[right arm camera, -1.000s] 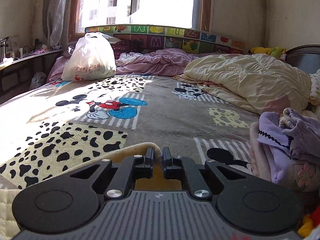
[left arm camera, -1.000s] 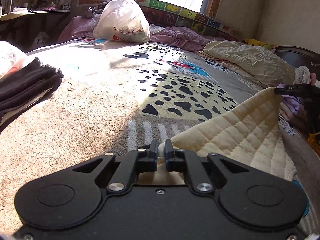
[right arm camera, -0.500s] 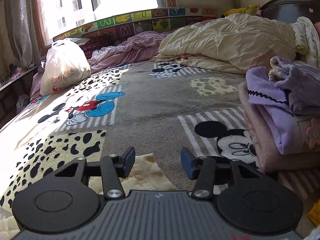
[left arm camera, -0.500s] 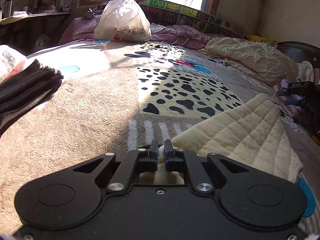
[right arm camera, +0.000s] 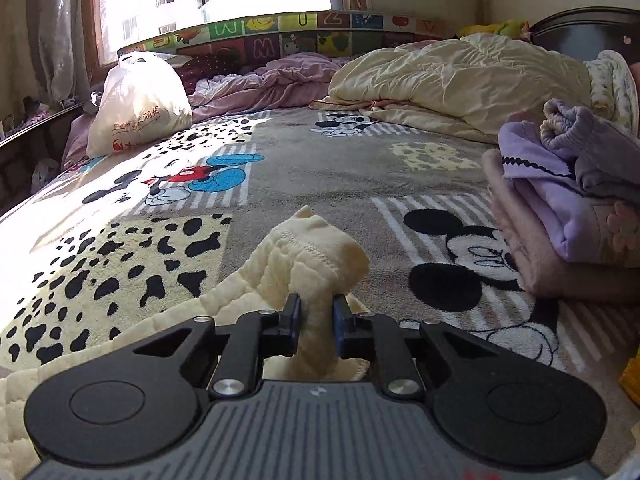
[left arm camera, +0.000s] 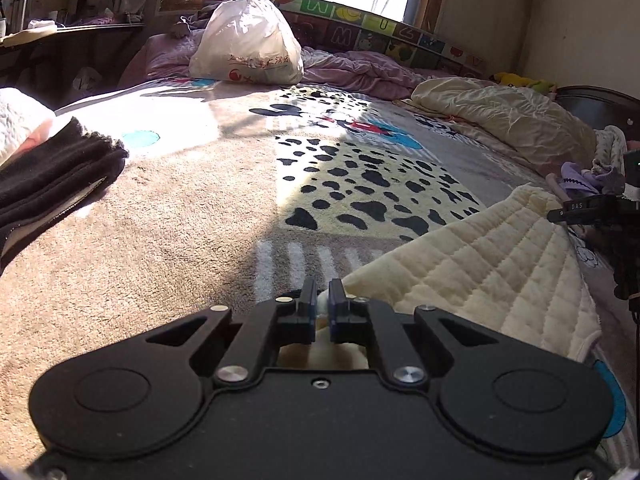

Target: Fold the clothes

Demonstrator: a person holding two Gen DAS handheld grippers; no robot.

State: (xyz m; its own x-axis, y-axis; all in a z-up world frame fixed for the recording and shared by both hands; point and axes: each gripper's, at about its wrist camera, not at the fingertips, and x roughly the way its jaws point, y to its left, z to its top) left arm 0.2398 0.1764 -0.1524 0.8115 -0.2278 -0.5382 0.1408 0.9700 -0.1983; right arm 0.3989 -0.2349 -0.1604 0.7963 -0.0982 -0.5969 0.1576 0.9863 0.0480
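Observation:
A cream quilted garment [left arm camera: 480, 256] lies spread on the Mickey Mouse blanket [left arm camera: 200, 216] of the bed. My left gripper [left arm camera: 319, 304] is shut on its near corner, low over the blanket. My right gripper [right arm camera: 316, 316] is shut on a bunched corner of the same cream garment [right arm camera: 312, 256], which stands up between the fingers. The right gripper also shows at the right edge of the left wrist view [left arm camera: 592, 212].
A folded black garment [left arm camera: 48, 176] lies at the left. A pile of folded purple and pink clothes [right arm camera: 568, 208] sits at the right. A white plastic bag [left arm camera: 248, 44], a purple sheet [right arm camera: 272, 84] and a cream duvet [right arm camera: 460, 76] lie at the far side.
My right gripper let go of the cream garment's edge, opened, then shut again on a bunched corner. My left gripper kept its hold, and the garment settled lower onto the bed.

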